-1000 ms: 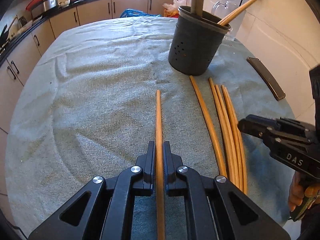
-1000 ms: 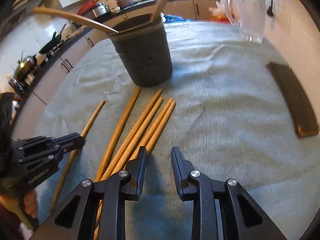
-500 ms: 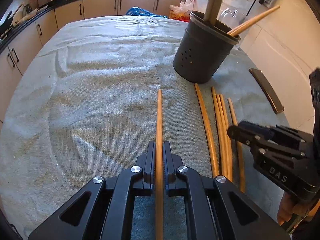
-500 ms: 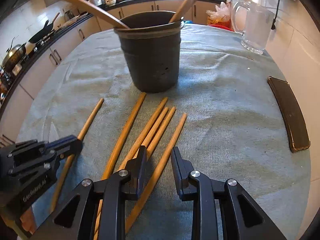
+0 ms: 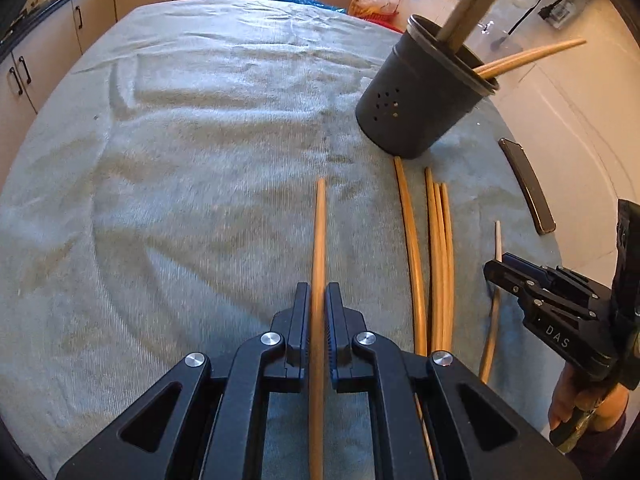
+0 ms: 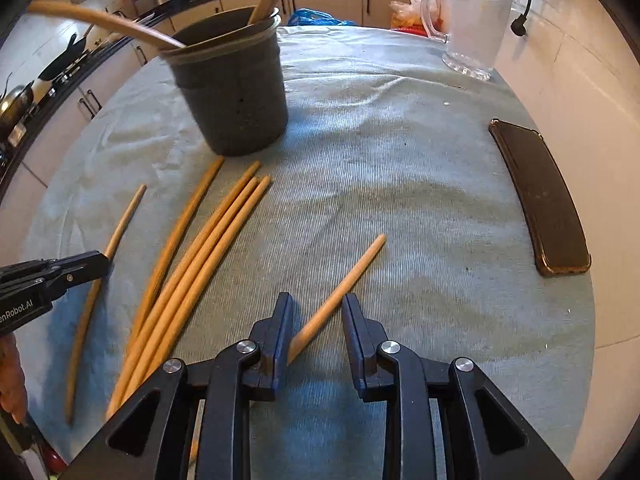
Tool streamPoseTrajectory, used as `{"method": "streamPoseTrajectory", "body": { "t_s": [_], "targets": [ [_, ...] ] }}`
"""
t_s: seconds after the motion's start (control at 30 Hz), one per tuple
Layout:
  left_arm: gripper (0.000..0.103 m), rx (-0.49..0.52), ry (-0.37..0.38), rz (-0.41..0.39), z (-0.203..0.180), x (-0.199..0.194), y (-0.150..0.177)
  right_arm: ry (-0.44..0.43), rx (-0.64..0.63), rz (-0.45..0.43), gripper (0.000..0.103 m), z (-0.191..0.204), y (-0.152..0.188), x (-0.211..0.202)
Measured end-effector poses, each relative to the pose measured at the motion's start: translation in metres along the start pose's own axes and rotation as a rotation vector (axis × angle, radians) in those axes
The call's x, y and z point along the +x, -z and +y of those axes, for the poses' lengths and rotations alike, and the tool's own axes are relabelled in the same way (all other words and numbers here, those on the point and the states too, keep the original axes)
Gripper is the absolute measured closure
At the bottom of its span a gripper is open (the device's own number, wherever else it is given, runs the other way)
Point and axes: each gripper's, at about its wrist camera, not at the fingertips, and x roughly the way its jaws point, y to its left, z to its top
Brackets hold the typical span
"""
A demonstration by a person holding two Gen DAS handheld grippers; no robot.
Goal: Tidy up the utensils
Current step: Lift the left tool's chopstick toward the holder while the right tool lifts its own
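My left gripper (image 5: pixel 318 294) is shut on a long wooden stick (image 5: pixel 320 232) that points out over the grey-blue cloth (image 5: pixel 180 160). In the right wrist view it (image 6: pixel 100 260) shows at the left edge with that stick (image 6: pixel 122 220). My right gripper (image 6: pixel 318 310) stands open low over the cloth; one slanted stick (image 6: pixel 344 284) lies between its fingers, against the left pad only. Several more sticks (image 6: pixel 208 248) lie side by side to its left. Behind them stands a dark utensil holder (image 6: pixel 236 96) with wooden utensils in it. In the left wrist view the right gripper (image 5: pixel 496 272) is at the right.
A phone in a dark case (image 6: pixel 540 196) lies near the table's right edge, close to the wall. A glass jug (image 6: pixel 476 28) stands at the far right corner. Kitchen cabinets and a worktop with pots run behind and left of the table.
My right gripper has shifted right, and one stick has come away from the bunch to lie slanted between its fingers. The left gripper stays shut on its stick and has rolled slightly.
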Motion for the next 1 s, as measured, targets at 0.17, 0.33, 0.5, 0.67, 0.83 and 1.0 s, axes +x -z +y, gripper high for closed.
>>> {"method": "streamPoseTrajectory", "body": {
  "t_s": [0.17,0.33,0.5,0.67,0.83,1.0],
  "targets": [
    [0.096,-0.012,0.004,0.004,-0.004,0.01,-0.02,0.028,0.002,0.01,0.076,0.004,-0.02,0.011],
    [0.096,-0.012,0.014,-0.039,-0.004,0.011,-0.02,0.059,-0.01,-0.018,0.086,0.015,-0.028,0.016],
    [0.097,0.048,-0.031,-0.079,-0.011,0.008,-0.012,0.033,-0.013,-0.055,0.097,0.023,-0.027,0.015],
    [0.097,0.04,-0.022,-0.139,-0.008,-0.018,-0.006,-0.045,0.018,-0.134,0.097,0.017,-0.023,-0.007],
    [0.097,0.045,-0.002,-0.229,-0.011,-0.06,0.003,-0.075,0.029,-0.227,0.097,0.013,-0.015,-0.045],
    [0.097,0.069,0.002,-0.324,-0.022,-0.099,0.016,-0.085,0.026,-0.315,0.097,0.013,-0.004,-0.085]
  ]
}}
